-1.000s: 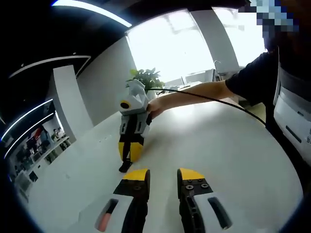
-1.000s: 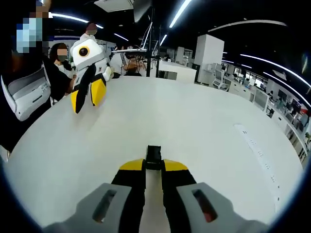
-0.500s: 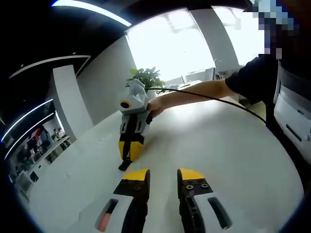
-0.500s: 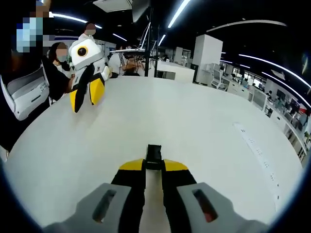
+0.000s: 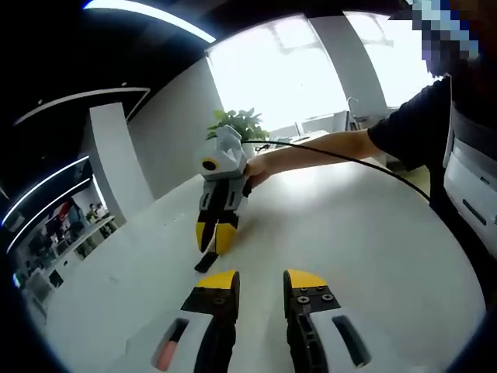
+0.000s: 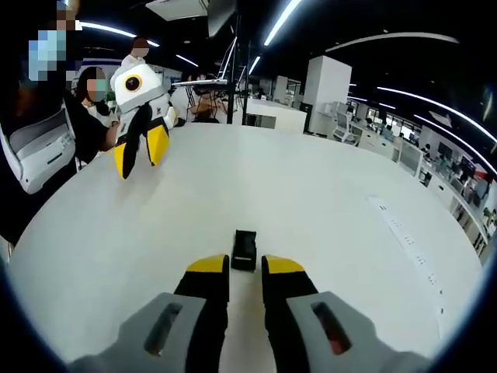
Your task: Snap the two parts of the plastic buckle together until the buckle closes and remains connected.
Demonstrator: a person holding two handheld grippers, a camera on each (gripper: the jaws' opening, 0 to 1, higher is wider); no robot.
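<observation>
1. The buckle part (image 6: 245, 249), a small black plastic piece, lies flat on the white table (image 6: 326, 202) and serves as the landmark here. In the right gripper view its long axis runs straight away from the camera, in line with the gap between the jaws.
2. The right gripper (image 6: 245, 266) sits just behind the buckle part, with its yellow-tipped jaws parted a little. The near end of the piece lies at the mouth of that gap, and the jaws do not seem to touch it, though the view is too coarse to be sure.
3. In the left gripper view the right gripper (image 5: 217, 238) appears from outside, tilted down over the table with its tips just above a black piece (image 5: 206, 263) that is probably the same buckle part. There the piece lies slanted, and its shape is too small to read.
4. The left gripper (image 5: 260, 281) is well short of the buckle part, jaws apart with bare table between them, holding nothing.
5. In the right gripper view the left gripper (image 6: 140, 148) hangs far beyond the buckle part, to its left, tips pointing down at the table.
6. A person's hand (image 5: 256, 167) grips the right gripper, and a black cable (image 5: 365, 165) trails away from it along the person's forearm.
7. A potted plant (image 5: 242, 123) stands past the table's far edge, beyond the buckle part.
</observation>
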